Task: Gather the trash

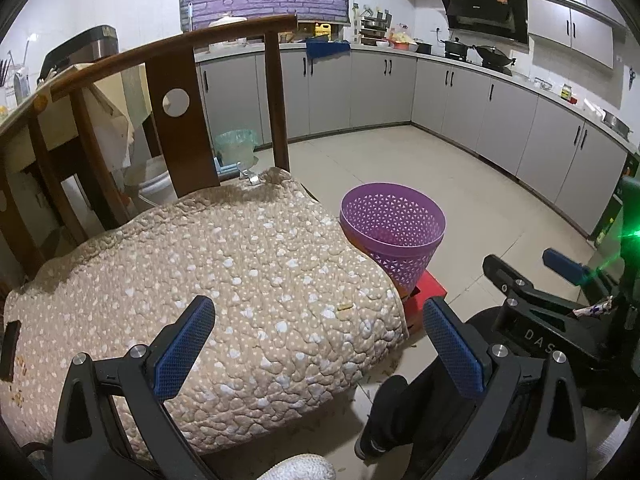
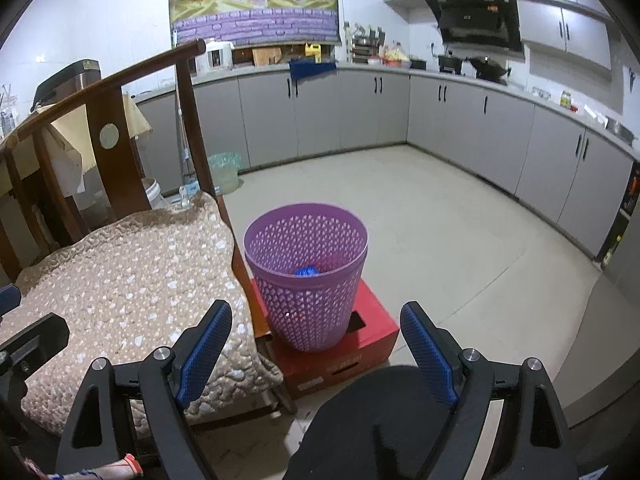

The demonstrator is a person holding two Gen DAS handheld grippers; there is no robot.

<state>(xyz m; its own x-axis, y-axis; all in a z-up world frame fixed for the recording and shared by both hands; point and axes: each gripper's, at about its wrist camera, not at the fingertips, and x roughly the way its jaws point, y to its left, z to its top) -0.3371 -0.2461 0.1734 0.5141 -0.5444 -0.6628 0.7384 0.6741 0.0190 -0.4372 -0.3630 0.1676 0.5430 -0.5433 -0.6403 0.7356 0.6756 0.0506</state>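
A purple mesh waste basket [image 2: 306, 276] stands on a red box [image 2: 360, 344] beside a wooden chair; it also shows in the left wrist view [image 1: 394, 232]. A blue piece of trash [image 2: 306, 270] lies inside it. My left gripper [image 1: 316, 340] is open and empty above the chair's beige quilted cushion [image 1: 224, 280]. A small yellowish scrap [image 1: 345, 307] lies on the cushion near its right edge. My right gripper [image 2: 316, 344] is open and empty, just in front of the basket. In the left wrist view the right gripper [image 1: 532, 276] is at the right.
The wooden chair back [image 1: 184, 128] rises behind the cushion. A dark bar [image 1: 10, 350] lies at the cushion's left edge. A green-lined bin [image 2: 224, 172] stands by the grey cabinets [image 2: 360, 108]. A dark-trousered leg [image 1: 400, 412] is below the grippers. Tiled floor [image 2: 440, 216] lies beyond the basket.
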